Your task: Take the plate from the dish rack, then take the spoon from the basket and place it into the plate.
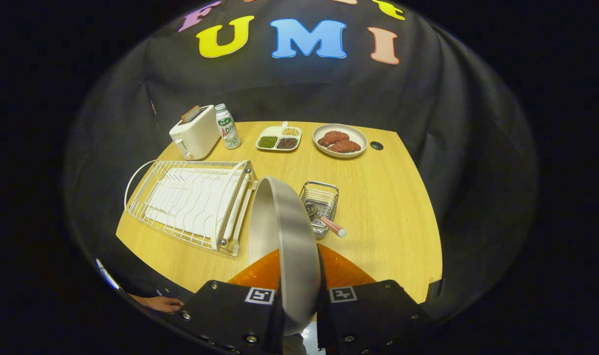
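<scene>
Jaws: your gripper (299,291) was clamped on the round grey metal plate (284,236), one finger pressed to each face of it.
Plate: you held it on edge, upright and clear of the desk, its rim rising ahead of the fingers, between the rack and the basket.
Dish rack: the white wire dish rack (193,202) lay on the left part of the light wooden desk (388,207), near the left edge, its slots bare.
Basket: the small silver wire basket (320,201) stood just right of the plate, about mid-desk.
Spoon: the spoon with the red-and-white striped handle (333,226) lay in the basket, its handle end poking over the near rim toward you.
Far edge: a white toaster (195,133) with a slice in its slot sat at the far left corner, a small white bottle with a green label (227,127) just beside it, then a white divided tray of grains and beans (279,138), then a round plate of reddish-brown patties (340,140).
Desk hole: a dark round grommet (376,145) lay just right of that patty plate.
Your other hand: it rested (157,302) below the near left edge of the desk.
</scene>
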Demonstrator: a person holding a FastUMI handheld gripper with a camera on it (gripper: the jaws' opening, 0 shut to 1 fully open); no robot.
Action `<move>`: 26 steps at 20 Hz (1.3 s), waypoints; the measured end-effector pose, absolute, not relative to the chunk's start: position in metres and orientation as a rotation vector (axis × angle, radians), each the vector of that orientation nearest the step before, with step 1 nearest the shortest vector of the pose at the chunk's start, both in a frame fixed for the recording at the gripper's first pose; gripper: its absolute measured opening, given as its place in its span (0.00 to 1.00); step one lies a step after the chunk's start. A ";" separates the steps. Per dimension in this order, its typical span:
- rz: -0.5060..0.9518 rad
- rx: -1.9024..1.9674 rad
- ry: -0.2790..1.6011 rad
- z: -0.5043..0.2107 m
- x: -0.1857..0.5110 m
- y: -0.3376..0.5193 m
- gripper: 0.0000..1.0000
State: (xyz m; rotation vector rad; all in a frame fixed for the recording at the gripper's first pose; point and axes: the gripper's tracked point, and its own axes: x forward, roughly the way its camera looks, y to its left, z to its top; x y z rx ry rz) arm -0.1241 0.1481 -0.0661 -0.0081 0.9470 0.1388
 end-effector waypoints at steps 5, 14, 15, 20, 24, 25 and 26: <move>0.205 0.097 0.949 -0.094 -0.138 0.157 0.26; 0.223 0.333 0.969 -0.149 -0.160 0.153 0.26; 0.220 0.356 0.964 -0.154 -0.160 0.151 0.26; 0.254 0.434 0.944 -0.179 -0.157 0.146 0.25; 0.263 0.454 0.925 -0.198 -0.151 0.142 0.26; 0.273 0.488 0.919 -0.198 -0.147 0.142 0.26; 0.271 0.502 0.927 -0.202 -0.149 0.141 0.27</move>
